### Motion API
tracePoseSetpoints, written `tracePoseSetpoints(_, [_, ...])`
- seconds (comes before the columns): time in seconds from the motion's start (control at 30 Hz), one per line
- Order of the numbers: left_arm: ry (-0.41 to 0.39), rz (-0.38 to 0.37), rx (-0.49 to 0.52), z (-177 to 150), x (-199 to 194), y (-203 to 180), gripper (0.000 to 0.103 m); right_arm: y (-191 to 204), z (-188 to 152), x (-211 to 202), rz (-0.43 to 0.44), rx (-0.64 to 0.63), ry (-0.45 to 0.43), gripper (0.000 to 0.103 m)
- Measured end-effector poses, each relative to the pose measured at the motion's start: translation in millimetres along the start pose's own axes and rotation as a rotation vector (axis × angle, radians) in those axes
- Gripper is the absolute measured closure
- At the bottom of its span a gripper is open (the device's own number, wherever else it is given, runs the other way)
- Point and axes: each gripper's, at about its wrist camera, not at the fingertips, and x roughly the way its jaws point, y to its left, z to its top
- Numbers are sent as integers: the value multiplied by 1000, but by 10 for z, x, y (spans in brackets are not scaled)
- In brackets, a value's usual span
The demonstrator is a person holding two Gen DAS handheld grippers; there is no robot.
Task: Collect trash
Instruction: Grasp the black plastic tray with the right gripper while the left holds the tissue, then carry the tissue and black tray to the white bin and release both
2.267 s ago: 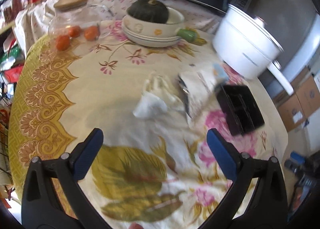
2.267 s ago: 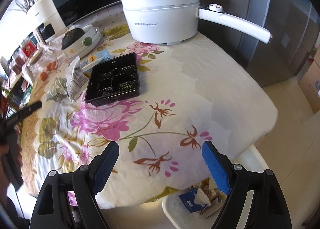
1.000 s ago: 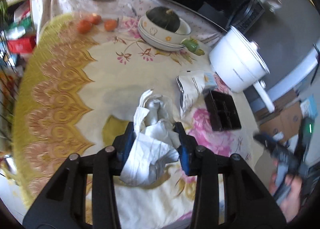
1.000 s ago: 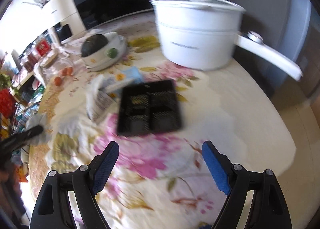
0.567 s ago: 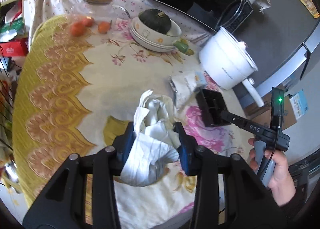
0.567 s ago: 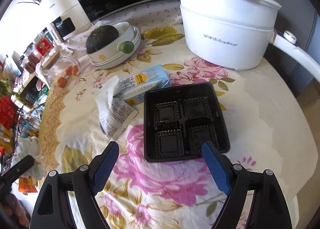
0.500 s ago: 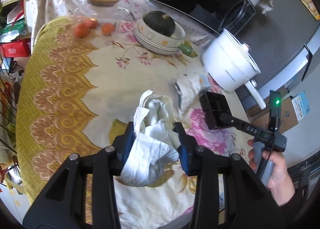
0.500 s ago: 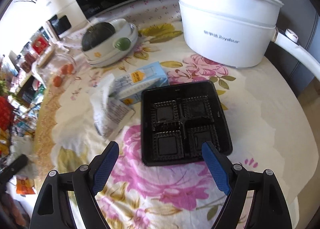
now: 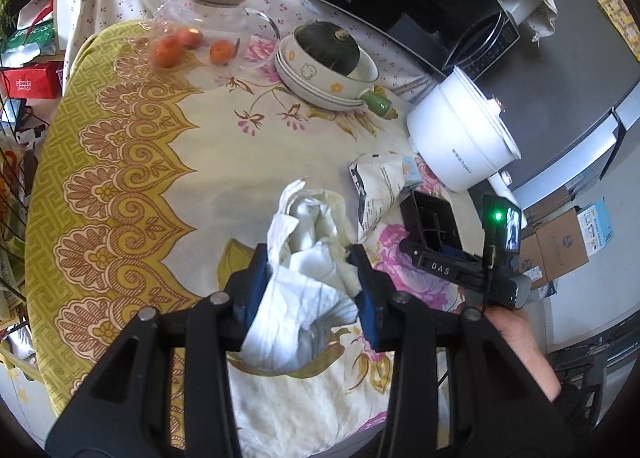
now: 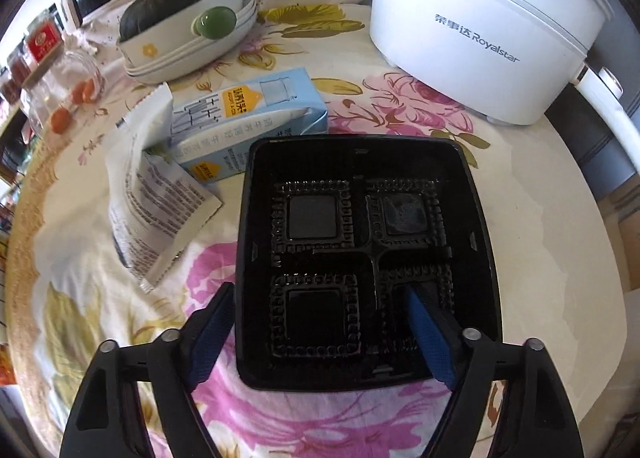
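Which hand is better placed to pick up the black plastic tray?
Right: the right gripper straddles the black four-compartment plastic tray's near-left wall, jaws closing. The left gripper is shut on crumpled white tissue.

Bare tablecloth [image 9: 168, 178] left of the wrapper [image 10: 156, 194]; white pot [image 10: 480, 26] and milk carton [image 10: 240, 118] close behind the black tray [image 10: 364, 250].

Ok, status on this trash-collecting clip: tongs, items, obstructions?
Left tongs shut on crumpled white paper wad. Right tongs closing astride black plastic four-cell tray, one finger inside, one outside its wall. Nothing blocking.
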Motion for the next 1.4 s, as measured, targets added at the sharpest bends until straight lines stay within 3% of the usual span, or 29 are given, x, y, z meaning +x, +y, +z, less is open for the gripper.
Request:
tracePoseSetpoints(0.07, [8, 2, 4, -9, 27, -11, 62, -16, 5, -30, -3, -5, -9, 43])
tracePoseSetpoints(0.17, [10, 2, 9, -15, 41, -35, 62, -34, 9, -100, -24, -22, -7, 45])
tracePoseSetpoints(0.53, [19, 26, 122, -134, 85, -337, 62, -285, -301, -701, -48, -45, -48, 45])
tracePoseSetpoints(0.83, [47, -34, 170, -357, 119, -679, 62, -641, -769, -1277, -54, -49, -69, 45])
tracePoseSetpoints(1.03, [73, -50, 246, -551, 192, -978, 62, -904, -1114, -1393, -72, -1, -69, 45])
tracePoseSetpoints(1.13, [93, -61, 289, -651, 260, -1130, 61, -1058, -1232, -1386, -63, 60, -28, 45])
tracePoseSetpoints(1.4, [125, -81, 392, -926, 417, -1513, 61, -1424, -1468, -1585, -32, 126, -55, 45])
